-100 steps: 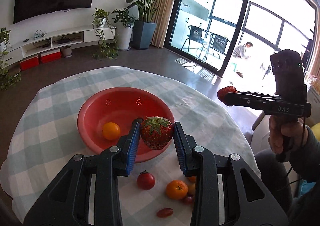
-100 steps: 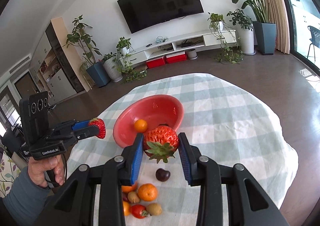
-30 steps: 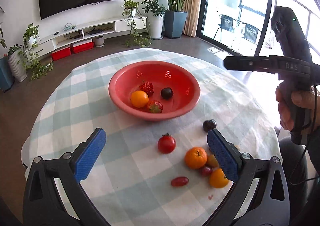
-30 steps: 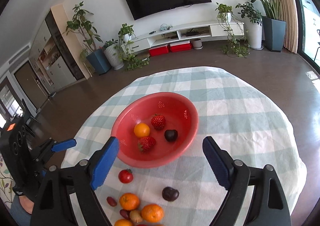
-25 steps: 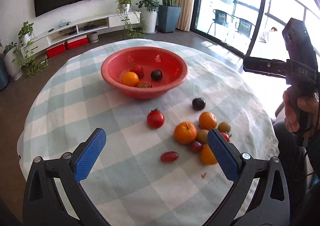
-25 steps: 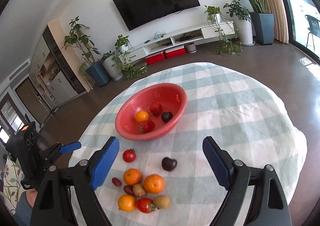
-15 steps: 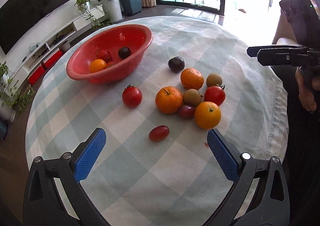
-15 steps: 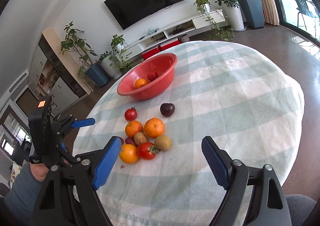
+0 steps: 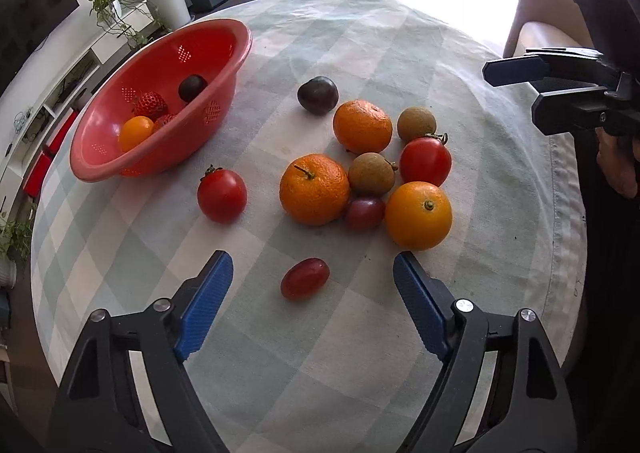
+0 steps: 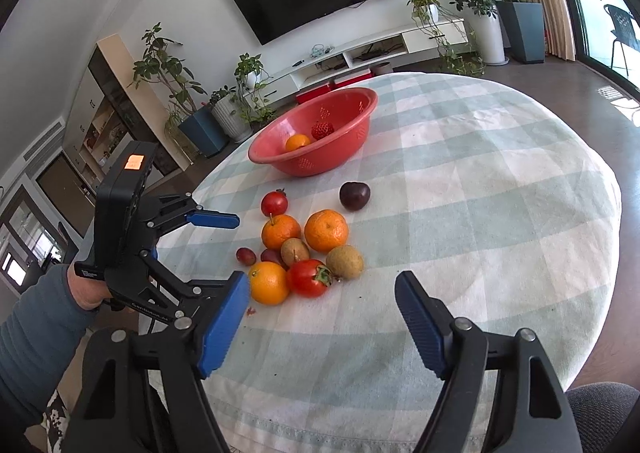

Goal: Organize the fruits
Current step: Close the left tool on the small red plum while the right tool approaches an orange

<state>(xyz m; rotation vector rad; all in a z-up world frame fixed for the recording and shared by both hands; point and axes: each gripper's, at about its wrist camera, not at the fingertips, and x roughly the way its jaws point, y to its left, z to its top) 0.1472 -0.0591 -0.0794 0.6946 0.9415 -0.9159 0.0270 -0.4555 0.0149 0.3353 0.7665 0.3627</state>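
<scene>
Left to right in the left wrist view: the red bowl (image 9: 160,101) is sitting far left, already holding some fruit; loose fruit is lying centre-right on the checked cloth (image 9: 360,353). The left claw (image 9: 310,295) is straddling the small red grape (image 9: 305,283), its jaws having just been closing yet touching nothing. A good grasp probably calls for centring on the grape and squeezing gently. The right claw (image 10: 320,323) is also narrowing, empty, near the orange (image 10: 269,282) and tomato (image 10: 308,277).

Two close wrist fisheyes, both angled down, sharing the fruit pile (image 9: 360,173) and red bowl (image 10: 360,113).
</scene>
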